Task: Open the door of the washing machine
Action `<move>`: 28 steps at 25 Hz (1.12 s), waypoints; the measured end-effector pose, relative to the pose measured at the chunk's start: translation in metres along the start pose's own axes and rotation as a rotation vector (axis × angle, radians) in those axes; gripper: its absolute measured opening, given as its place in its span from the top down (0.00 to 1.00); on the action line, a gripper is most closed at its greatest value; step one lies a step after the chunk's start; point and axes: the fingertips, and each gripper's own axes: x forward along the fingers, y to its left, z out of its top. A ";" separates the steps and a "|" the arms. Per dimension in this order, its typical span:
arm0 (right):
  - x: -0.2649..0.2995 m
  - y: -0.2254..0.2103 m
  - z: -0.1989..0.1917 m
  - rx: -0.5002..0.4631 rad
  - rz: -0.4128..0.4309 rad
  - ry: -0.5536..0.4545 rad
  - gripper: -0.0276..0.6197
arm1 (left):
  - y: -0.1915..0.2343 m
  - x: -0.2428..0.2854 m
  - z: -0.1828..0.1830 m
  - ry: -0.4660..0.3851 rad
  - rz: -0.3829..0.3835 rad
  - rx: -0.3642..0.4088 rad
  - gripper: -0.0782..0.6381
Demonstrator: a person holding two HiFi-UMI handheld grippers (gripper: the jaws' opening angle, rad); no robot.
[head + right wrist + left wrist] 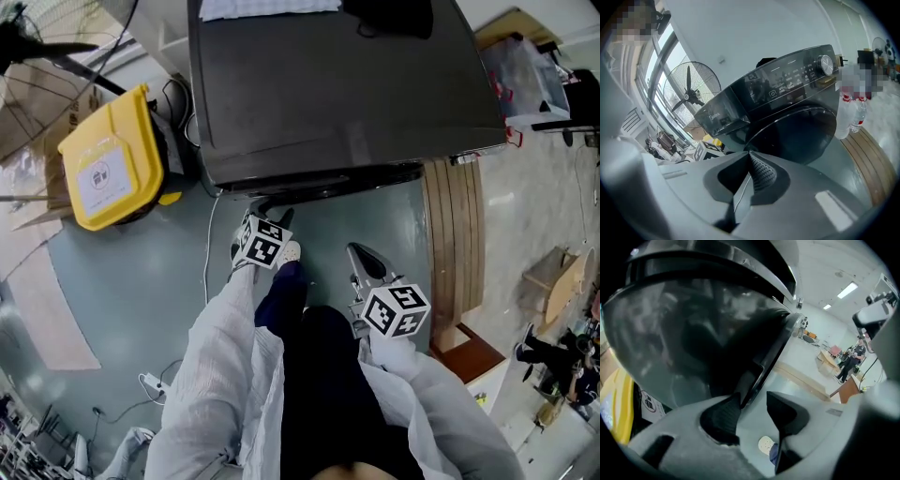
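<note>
1. Pointing downward, the left gripper (753, 397) has its jaws apart, with the edge of the round door (693, 343) just at their tips.
2. The right gripper (750, 154) has its jaws together and empty, facing the front of the dark washing machine (787, 89).

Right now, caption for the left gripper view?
Left gripper, jaws apart, at the rim of the washing machine door.

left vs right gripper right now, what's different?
Jaws: left gripper has them apart; right gripper has them closed, tips meeting.
Place: left is close up at the rim of the door, the rim in line with its gap; right hangs back, the whole front of the washer in its view.
Shared: both grip nothing.
</note>
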 end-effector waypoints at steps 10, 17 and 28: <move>-0.009 -0.003 -0.019 0.046 0.001 0.017 0.94 | -0.006 -0.001 -0.007 -0.002 0.047 -0.051 0.68; -0.037 -0.009 -0.027 0.047 -0.002 -0.003 0.94 | -0.029 -0.004 -0.024 -0.004 0.065 -0.073 0.68; -0.089 -0.036 -0.072 0.020 0.026 0.016 0.94 | -0.089 -0.009 -0.061 -0.020 0.114 -0.142 0.69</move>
